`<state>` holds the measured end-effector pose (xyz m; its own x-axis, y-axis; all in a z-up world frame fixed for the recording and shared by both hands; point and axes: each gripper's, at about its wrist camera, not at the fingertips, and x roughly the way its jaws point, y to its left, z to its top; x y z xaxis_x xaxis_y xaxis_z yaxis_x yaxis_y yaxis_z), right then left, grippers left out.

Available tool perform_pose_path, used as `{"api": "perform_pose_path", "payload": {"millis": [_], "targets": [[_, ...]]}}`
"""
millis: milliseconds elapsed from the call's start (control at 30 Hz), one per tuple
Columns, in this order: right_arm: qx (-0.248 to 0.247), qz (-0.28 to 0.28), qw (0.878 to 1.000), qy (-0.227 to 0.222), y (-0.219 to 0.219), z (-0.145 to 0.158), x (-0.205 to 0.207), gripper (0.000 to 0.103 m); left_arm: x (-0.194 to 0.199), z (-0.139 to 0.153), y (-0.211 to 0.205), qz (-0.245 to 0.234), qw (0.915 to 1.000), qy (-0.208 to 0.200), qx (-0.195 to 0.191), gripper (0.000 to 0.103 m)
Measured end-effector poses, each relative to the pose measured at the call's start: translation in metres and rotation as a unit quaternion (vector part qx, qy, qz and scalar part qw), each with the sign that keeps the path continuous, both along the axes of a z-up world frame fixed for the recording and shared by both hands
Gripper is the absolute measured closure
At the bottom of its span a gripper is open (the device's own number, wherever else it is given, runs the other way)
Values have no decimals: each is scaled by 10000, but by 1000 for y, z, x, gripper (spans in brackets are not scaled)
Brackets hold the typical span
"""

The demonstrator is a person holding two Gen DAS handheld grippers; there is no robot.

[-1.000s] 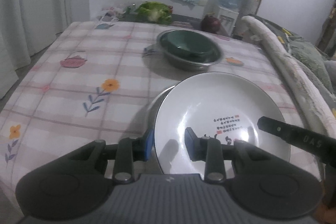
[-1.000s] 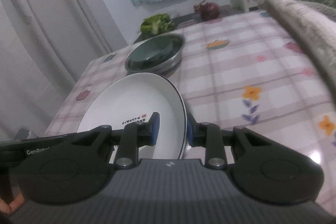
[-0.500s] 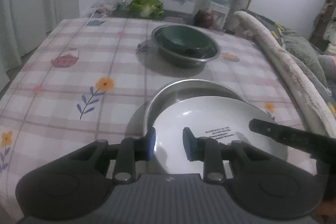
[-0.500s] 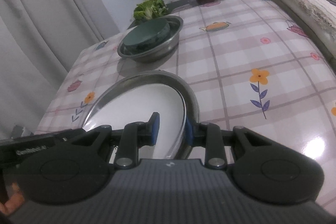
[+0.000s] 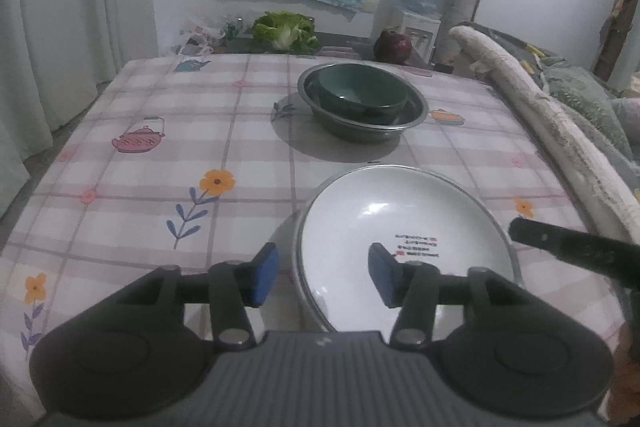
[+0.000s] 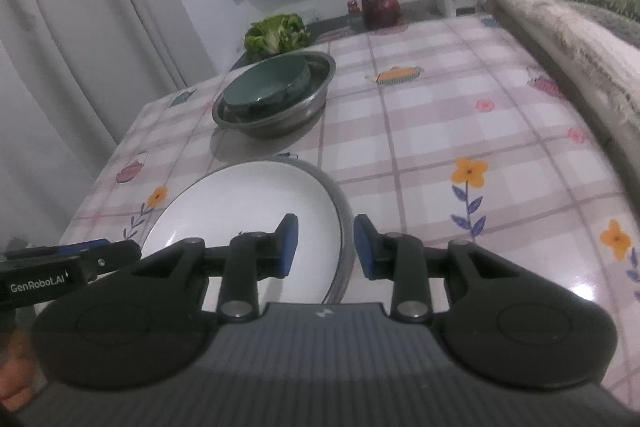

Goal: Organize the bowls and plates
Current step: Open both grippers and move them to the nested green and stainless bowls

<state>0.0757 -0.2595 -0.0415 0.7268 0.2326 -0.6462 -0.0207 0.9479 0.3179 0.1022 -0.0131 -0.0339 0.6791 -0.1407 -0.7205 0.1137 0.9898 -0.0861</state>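
Glossy white ceramic plate [image 5: 404, 227], round and shallow with small printed text near its middle, nested flat in a shiny steel plate [image 5: 298, 279] whose thin metal rim shows as a ring around it. Both on the counter [image 5: 160, 147], covered in a smooth, slightly reflective checked oilcloth with flowers and teapots. Farther back on the counter, well apart from the plates: a dark green glazed bowl [image 5: 360, 93], deep and round, sitting inside a wider steel bowl [image 5: 416, 111] with a flared rim.

Left gripper [image 5: 324, 277]: jaws spread wide, holding nothing, blue pads either side of the plates' left rim, one pad outside over the cloth, the other over the white surface. Contact with the rim not discernible.

Right gripper [image 6: 323, 247]: jaws parted moderately, also empty, straddling the plates' right rim, one pad above the white plate, the other outside the steel edge.

Beyond the counter's far end, a leafy green cabbage [image 5: 286, 33] and a dark red round object [image 5: 393, 47].
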Motion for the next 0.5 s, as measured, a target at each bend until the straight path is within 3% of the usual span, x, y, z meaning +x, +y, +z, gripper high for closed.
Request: {"api": "perform_pose_path", "payload": {"millis": [167,367,500], "targets": [[100,28,9999,121,0,-7,0,73,5,-9,-3,88,9993,173,334,39],[199,40,9995,240,1,-14,-1,70,8,-21,-1,164,9980,438,430,38],[223,29,9994,259,0,-13,-1,55,8,-20,-1,190,9975,456,509,35]]}}
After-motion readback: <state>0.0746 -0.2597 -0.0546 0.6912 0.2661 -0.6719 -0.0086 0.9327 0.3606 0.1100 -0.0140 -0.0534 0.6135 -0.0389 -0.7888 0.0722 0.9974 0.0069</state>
